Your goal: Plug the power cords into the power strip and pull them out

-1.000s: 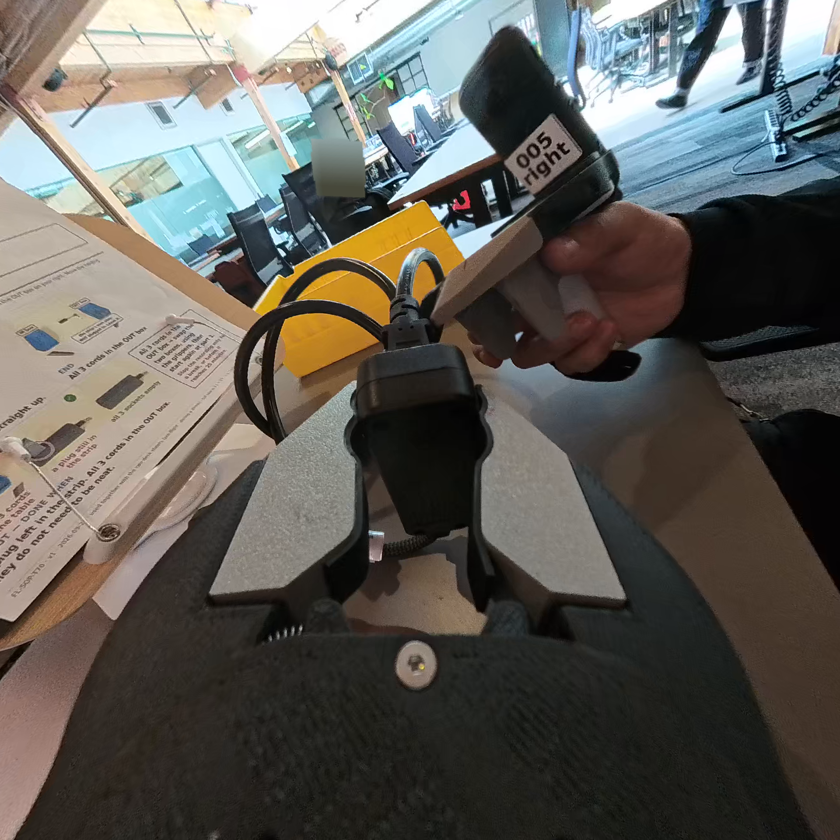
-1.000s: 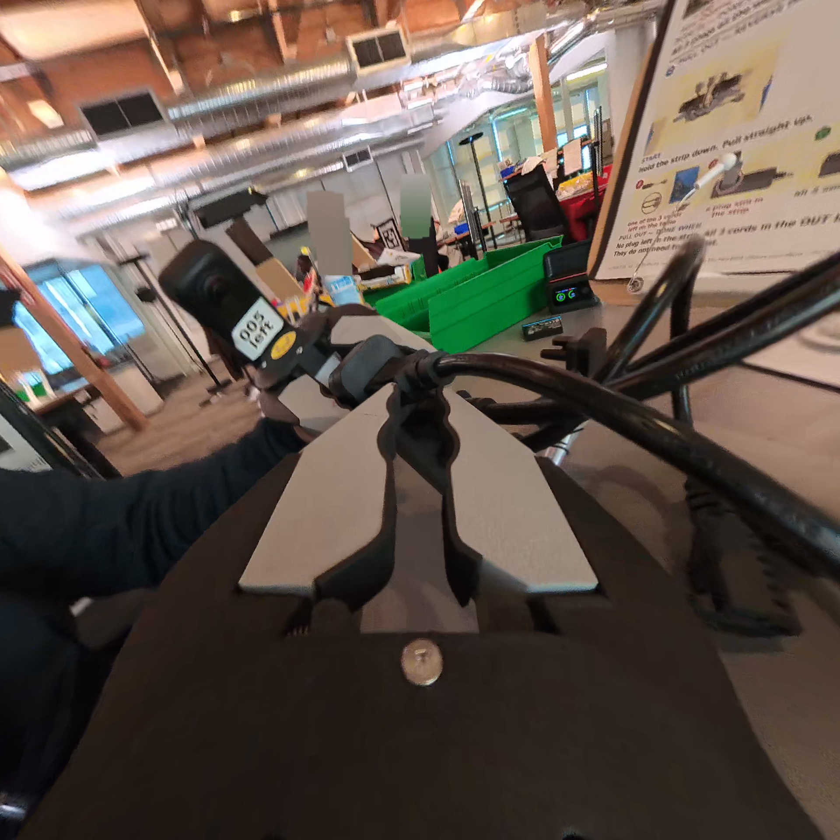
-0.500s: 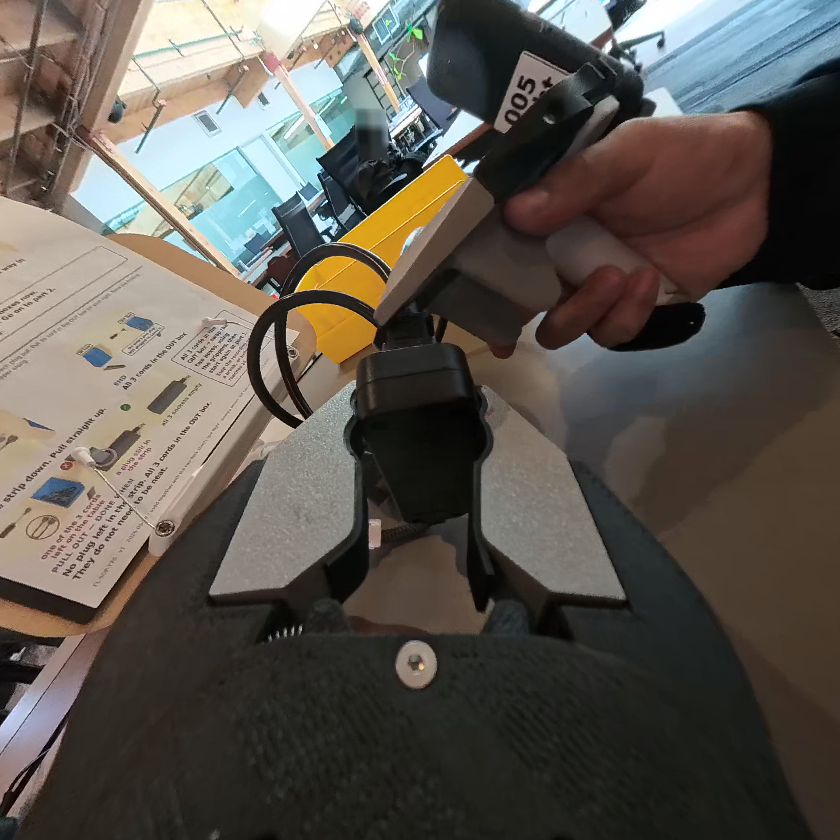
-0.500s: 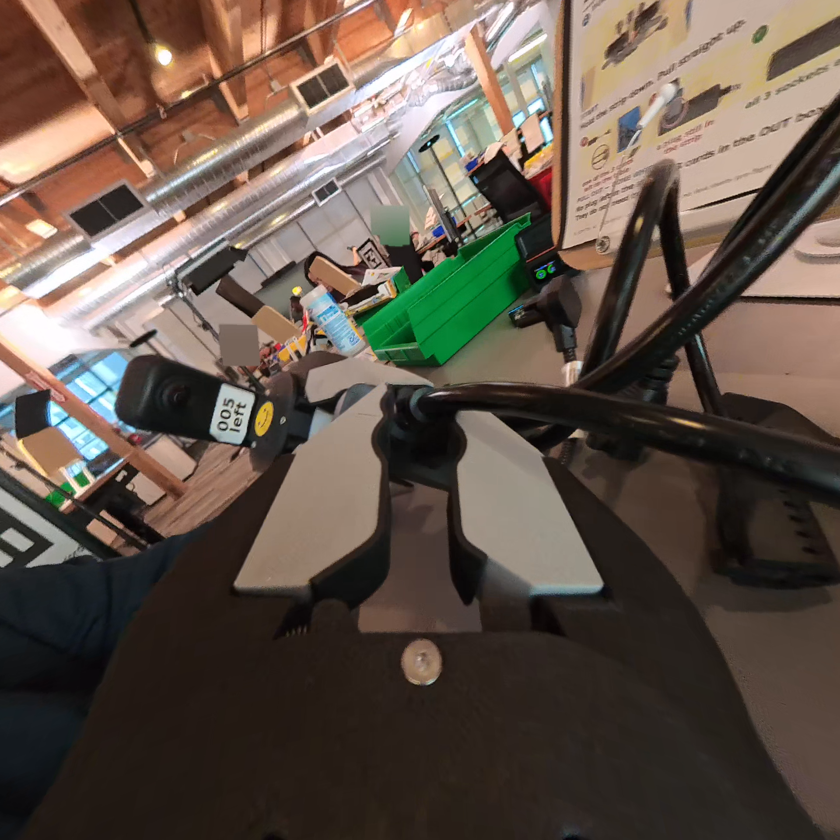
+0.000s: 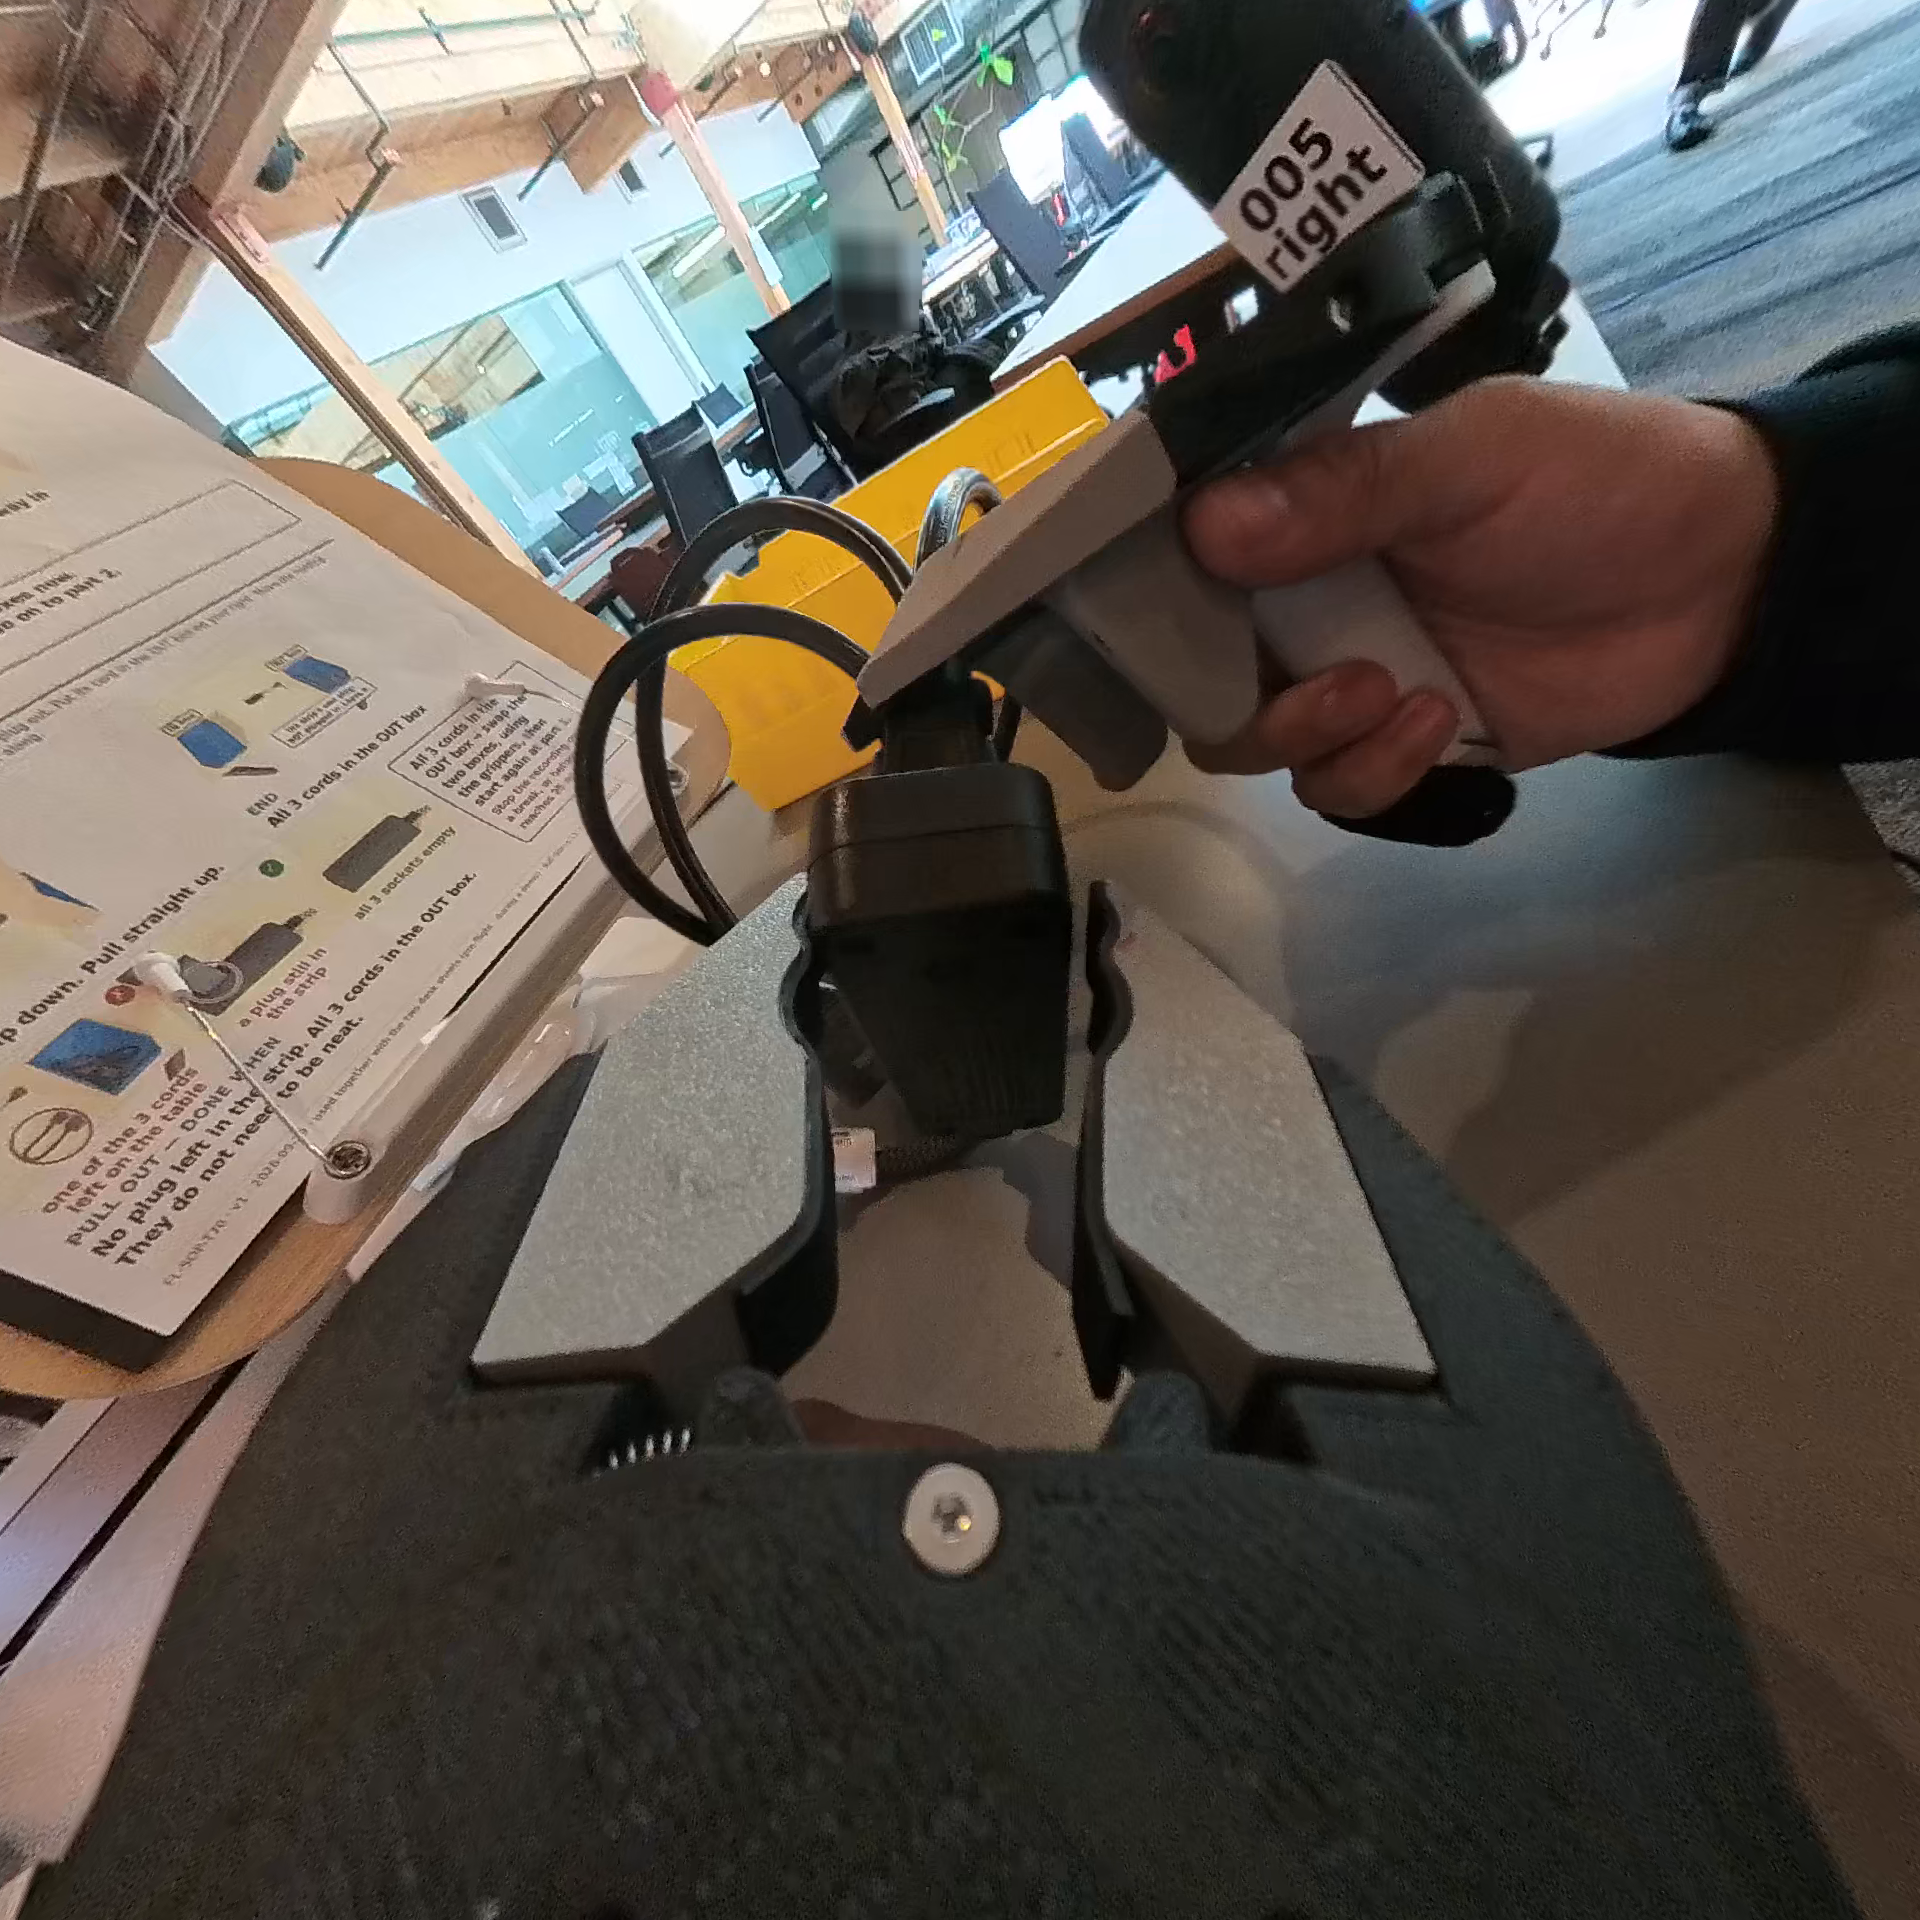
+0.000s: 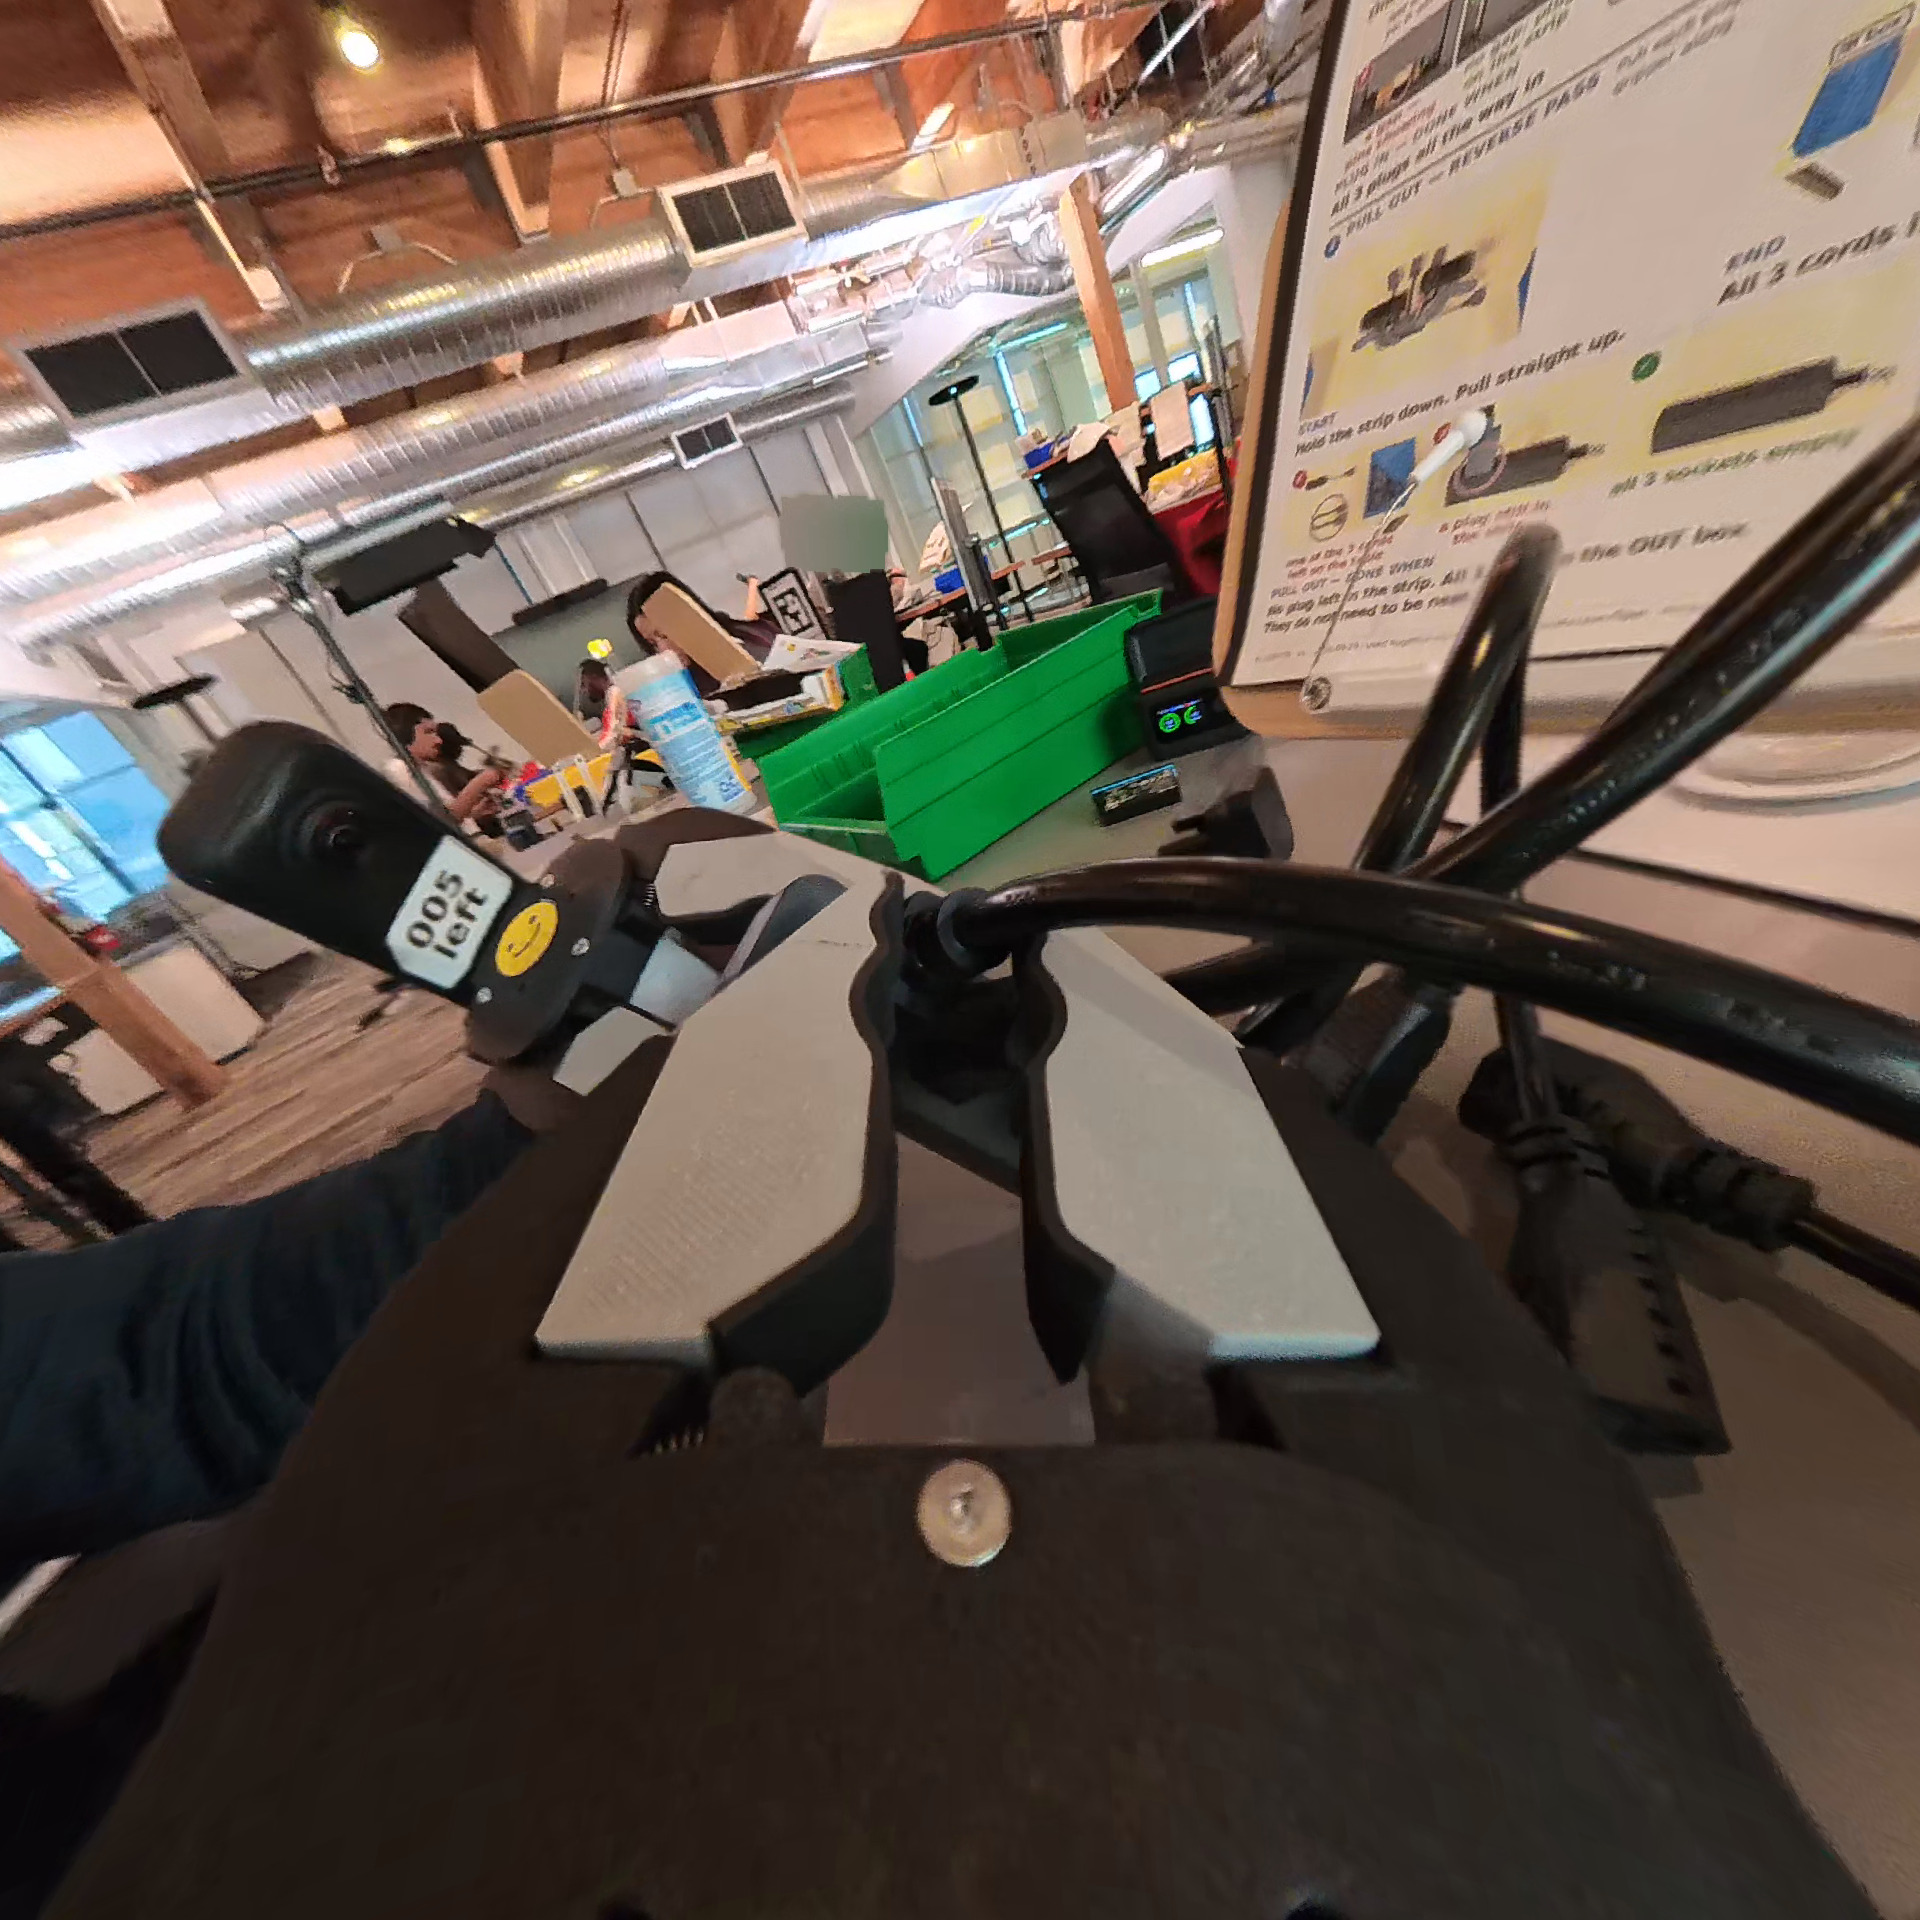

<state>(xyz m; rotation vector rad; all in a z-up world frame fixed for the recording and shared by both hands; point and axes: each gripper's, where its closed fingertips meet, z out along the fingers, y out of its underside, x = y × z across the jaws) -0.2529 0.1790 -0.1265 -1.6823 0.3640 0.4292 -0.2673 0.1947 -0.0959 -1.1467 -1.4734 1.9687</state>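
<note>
On the pale surface, beside a propped instruction board, the biggest thing in hand is the black power strip, raised end-on between the left tongs. The left pad lies against its flank, but a thin sliver of light shows between the strip and the right pad, so the tongs bracket it rather than clamp it; I judge this a loose steadying hold that stops the strip following the plug.

Above it the right tongs, held in a hand, are closed on the black plug where its power cord leaves the moulded collar. Both pads press its sides. The plug stands at the strip's upper end, and the grip close to the collar suits a straight pull or push along the socket line.

Whether the prongs are fully seated, half out or free is hidden by the right tongs. The strip's socket face cannot be seen in either view. Further black cords lie tangled on the surface at right, their ends cut off or blurred. A yellow bin stands behind the strip, and green bins farther back.
</note>
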